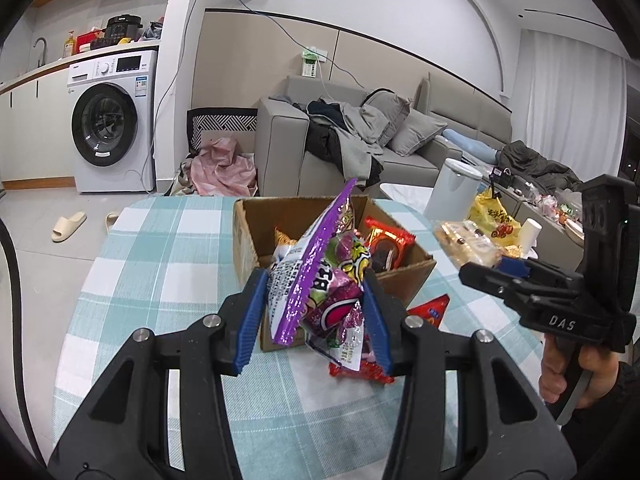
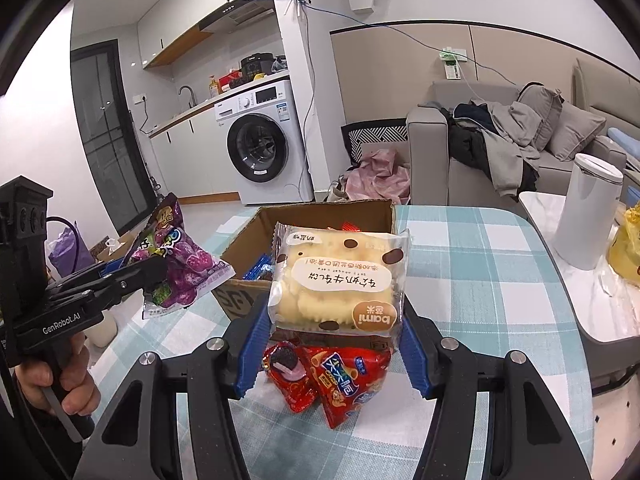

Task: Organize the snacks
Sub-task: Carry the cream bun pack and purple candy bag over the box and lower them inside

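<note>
My left gripper is shut on a purple candy bag, held above the table in front of an open cardboard box with several snacks inside. My right gripper is shut on a clear-wrapped pale cake pack, lifted over the near side of the same box. Two red snack packs lie on the checked tablecloth under the cake pack. The right gripper with the cake pack shows at the right of the left wrist view. The left gripper with the purple bag shows at the left of the right wrist view.
A table with a teal-and-white checked cloth carries the box. A white canister and a yellow bag sit on a white side table to the right. A grey sofa with clothes and a washing machine stand behind.
</note>
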`<state>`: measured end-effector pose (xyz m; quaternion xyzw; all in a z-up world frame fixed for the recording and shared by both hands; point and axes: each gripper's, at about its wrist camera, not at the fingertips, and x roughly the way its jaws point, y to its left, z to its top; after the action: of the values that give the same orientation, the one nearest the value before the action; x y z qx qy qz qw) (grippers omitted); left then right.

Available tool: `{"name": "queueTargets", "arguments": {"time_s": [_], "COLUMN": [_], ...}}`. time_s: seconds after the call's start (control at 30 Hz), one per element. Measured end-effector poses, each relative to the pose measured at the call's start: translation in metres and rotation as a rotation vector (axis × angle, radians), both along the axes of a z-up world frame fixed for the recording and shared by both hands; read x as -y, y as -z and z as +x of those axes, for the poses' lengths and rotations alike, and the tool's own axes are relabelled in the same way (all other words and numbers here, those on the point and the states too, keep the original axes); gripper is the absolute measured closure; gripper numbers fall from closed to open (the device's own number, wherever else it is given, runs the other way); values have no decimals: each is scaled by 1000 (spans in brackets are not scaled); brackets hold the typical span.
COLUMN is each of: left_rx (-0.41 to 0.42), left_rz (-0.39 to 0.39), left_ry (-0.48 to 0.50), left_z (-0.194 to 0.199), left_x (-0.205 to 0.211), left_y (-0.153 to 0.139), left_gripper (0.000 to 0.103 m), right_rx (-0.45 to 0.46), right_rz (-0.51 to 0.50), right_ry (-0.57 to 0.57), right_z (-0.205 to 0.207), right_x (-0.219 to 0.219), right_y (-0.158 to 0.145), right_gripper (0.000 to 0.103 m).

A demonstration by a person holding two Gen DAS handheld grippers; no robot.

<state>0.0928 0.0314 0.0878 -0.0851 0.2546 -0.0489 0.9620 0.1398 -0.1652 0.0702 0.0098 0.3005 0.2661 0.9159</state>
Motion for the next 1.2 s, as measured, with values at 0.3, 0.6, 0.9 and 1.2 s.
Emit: {"name": "queueTargets", "arguments": {"time_s": [0.3, 0.6, 0.9, 1.2], "left_rx": [7, 1, -38, -81], "left_rz": [0, 25, 27, 29], "left_ry": [9, 3, -5, -4], "left_z": [18, 52, 89, 116], "left_x": [12, 20, 16, 15], "left_y": [-11, -13, 2, 25], "left_gripper": [59, 59, 59, 59], "right_rx": [-4, -23, -59, -86], "right_rz": [-5, -24, -48, -82], "right_ry": [1, -16, -28, -30], "right_z": [15, 31, 53, 76], "right_x": [-11, -25, -40, -54], "right_y": [-5, -4, 9, 22], "right_gripper": [44, 44, 44, 44]}}
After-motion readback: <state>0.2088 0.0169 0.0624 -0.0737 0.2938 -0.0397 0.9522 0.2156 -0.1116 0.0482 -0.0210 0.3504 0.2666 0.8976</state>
